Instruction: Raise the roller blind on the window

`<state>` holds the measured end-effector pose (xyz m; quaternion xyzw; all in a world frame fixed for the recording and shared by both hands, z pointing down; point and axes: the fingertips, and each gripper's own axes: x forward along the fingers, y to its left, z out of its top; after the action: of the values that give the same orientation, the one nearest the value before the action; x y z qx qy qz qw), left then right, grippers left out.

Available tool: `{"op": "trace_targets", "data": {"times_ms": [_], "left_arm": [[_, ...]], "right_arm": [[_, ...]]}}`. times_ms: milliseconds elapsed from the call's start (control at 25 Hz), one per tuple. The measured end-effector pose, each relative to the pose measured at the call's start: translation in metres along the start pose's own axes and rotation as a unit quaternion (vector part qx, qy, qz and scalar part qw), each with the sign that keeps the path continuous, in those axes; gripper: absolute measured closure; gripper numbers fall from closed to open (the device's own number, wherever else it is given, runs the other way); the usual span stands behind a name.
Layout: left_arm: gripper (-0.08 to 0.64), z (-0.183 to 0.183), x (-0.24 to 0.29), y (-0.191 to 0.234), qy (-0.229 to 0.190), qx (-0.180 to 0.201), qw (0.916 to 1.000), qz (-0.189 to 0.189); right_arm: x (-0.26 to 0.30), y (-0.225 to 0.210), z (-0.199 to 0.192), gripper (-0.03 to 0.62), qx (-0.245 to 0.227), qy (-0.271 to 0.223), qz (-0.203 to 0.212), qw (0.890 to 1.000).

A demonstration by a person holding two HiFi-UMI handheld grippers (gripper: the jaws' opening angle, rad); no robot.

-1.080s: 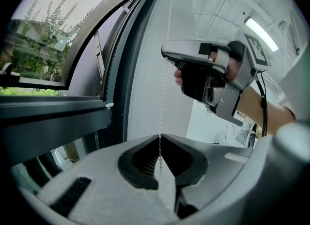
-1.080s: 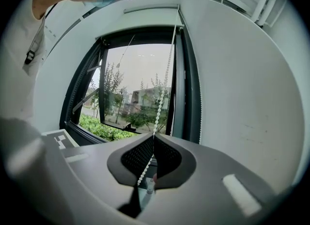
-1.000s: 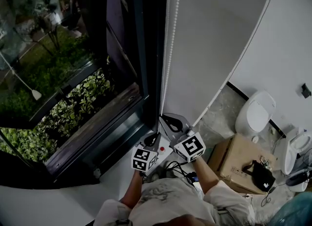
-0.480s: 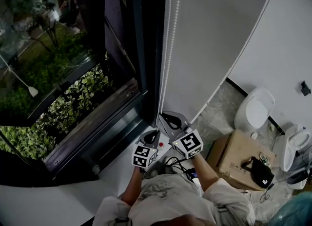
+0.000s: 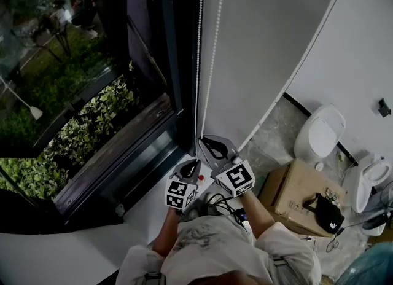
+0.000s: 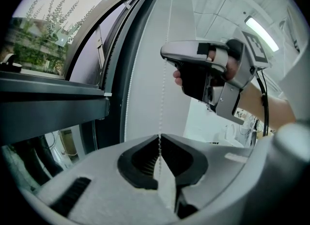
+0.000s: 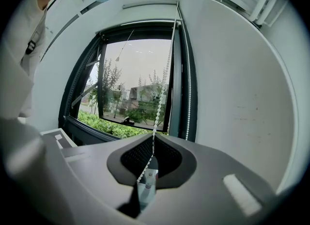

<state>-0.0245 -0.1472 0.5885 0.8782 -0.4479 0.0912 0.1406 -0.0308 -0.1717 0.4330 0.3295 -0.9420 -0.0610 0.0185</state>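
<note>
Now, blind: only a pale strip shows across the top of the window, seen in the right gripper view; the glass below it is uncovered.
Chain: a white bead chain hangs down the right side of the window in two strands, one out in front of the glass, the other close against the dark frame.
Right claw: pressed together on the front strand, the beads running down between its dark pads.
Left claw: also pinching that strand, tips closed on the beads; in its own view the right claw sits higher on the same strand.
Hands: both are held close together in front of the person's chest, just beside the lower corner of the window.
Sill: a white ledge under the frame, below the left claw.
Wall: plain and pale, to the right of the chain.
Outside: a green hedge beyond the glass.
Floor side: a white toilet by the wall, and near it a cardboard box with a black bag lying on it.
</note>
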Motion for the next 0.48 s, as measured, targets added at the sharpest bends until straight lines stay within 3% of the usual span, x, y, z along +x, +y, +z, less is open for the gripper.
{"op": "trace_targets", "data": {"times_ms": [480], "left_arm": [[0.531,0.0038,-0.0029,-0.0021,-0.008,0.011,0.9999,0.005]], "right_arm": [[-0.0056,-0.0075,-0.0018,0.548,-0.011,0.008,-0.017,1.000]]}}
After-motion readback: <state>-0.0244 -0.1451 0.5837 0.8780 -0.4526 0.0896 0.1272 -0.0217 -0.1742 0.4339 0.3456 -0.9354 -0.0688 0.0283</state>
